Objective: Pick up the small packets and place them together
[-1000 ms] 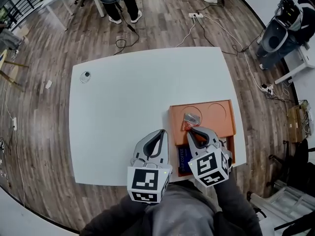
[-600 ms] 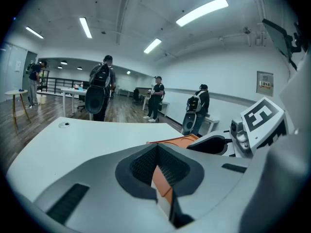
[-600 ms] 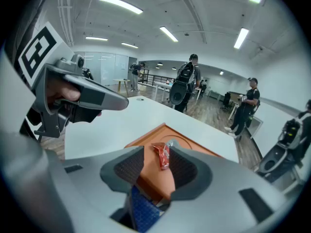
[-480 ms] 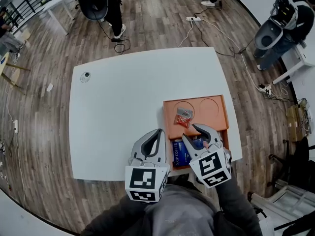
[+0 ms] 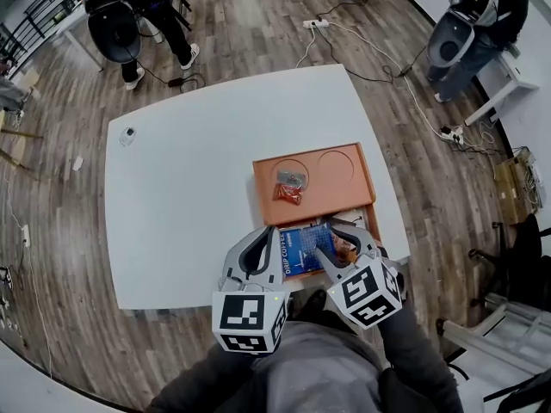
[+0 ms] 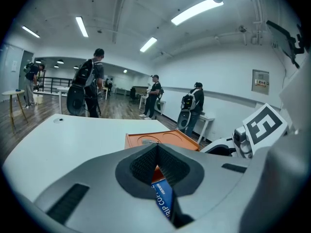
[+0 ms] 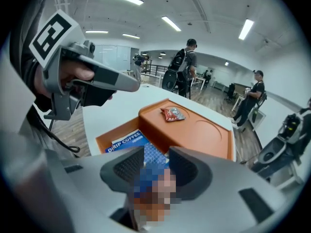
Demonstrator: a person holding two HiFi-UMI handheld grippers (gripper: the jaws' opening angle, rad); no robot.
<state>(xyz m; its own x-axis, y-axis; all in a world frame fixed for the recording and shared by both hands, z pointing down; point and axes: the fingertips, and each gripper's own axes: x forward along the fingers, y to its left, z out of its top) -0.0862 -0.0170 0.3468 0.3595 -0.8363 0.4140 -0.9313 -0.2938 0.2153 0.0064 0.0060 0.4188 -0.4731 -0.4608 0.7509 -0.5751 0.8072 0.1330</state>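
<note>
A small red and silver packet (image 5: 289,188) (image 7: 172,113) lies in the left round recess of the orange tray (image 5: 344,192) (image 7: 204,130). Blue drip-coffee packs (image 5: 301,246) (image 7: 127,141) fill the tray's lower front compartment. My right gripper (image 5: 336,239) (image 7: 156,152) hangs over that compartment. Its jaws have just been opening and now stand apart, pressing on nothing; the blue packs show through the gap. My left gripper (image 5: 269,231) (image 6: 157,148) sits just left of the tray at the table's near edge, shut and empty, with a blue pack (image 6: 163,198) visible below its tips.
A small round object (image 5: 127,134) lies at the table's far left corner. The white table (image 5: 189,196) ends right under both grippers. People and a chair stand beyond the far edge, and cables run across the floor.
Both grippers drew back toward the near table edge. The right gripper left the raised part of the tray where the packet lies, and its jaws went from shut to open.
</note>
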